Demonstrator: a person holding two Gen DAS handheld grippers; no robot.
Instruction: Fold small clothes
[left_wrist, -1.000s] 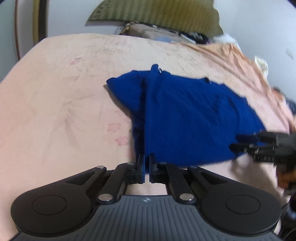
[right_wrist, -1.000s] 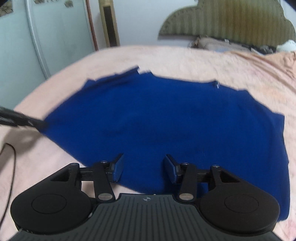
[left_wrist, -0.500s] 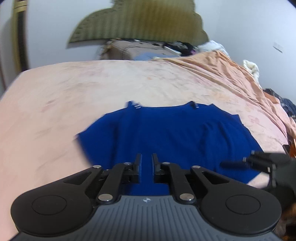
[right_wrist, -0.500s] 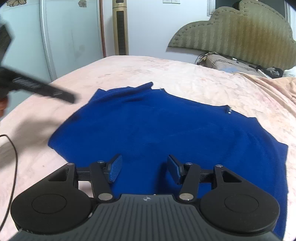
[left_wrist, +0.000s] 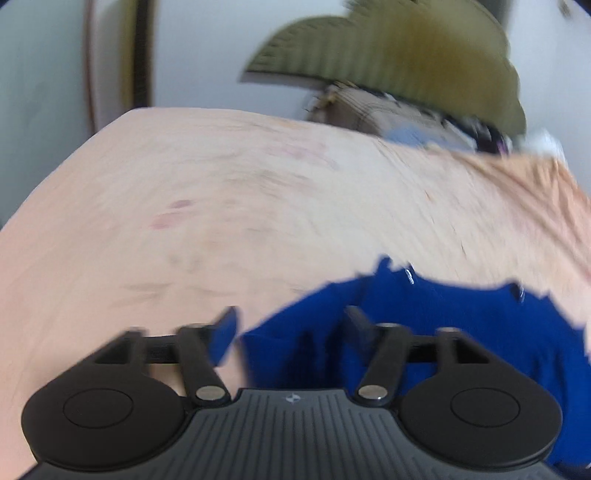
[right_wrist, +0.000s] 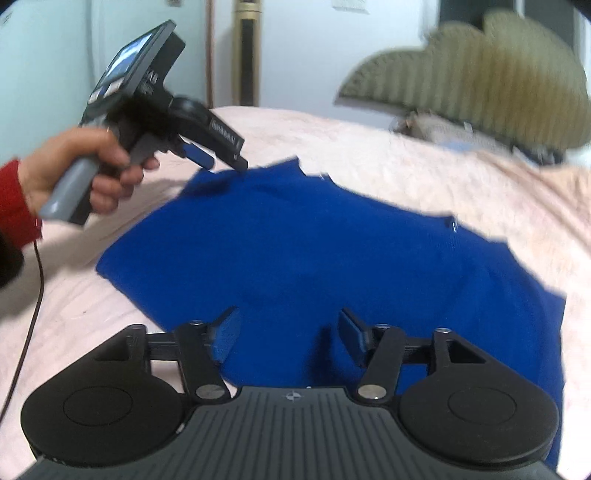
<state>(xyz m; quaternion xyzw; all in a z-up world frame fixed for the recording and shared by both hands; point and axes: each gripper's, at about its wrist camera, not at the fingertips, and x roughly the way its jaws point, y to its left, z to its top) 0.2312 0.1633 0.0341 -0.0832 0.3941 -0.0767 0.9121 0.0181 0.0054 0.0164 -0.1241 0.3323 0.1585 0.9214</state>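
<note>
Garment (right_wrist: 314, 258) flat on bedsheet (right_wrist: 406, 173)

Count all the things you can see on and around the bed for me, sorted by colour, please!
Blue: 1, the blue garment lying on the bed.
Pink: 1, the pink bedsheet.
Olive green: 1, the headboard.
Black: 2, the left gripper and the right gripper, both with fingers apart and nothing between them.
Red: 1, the sleeve.
Total: 6

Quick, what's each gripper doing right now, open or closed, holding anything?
Left gripper: open, jaws just opened, holding nothing.
Right gripper: open, jaws just widened, empty above the blue garment.
</note>
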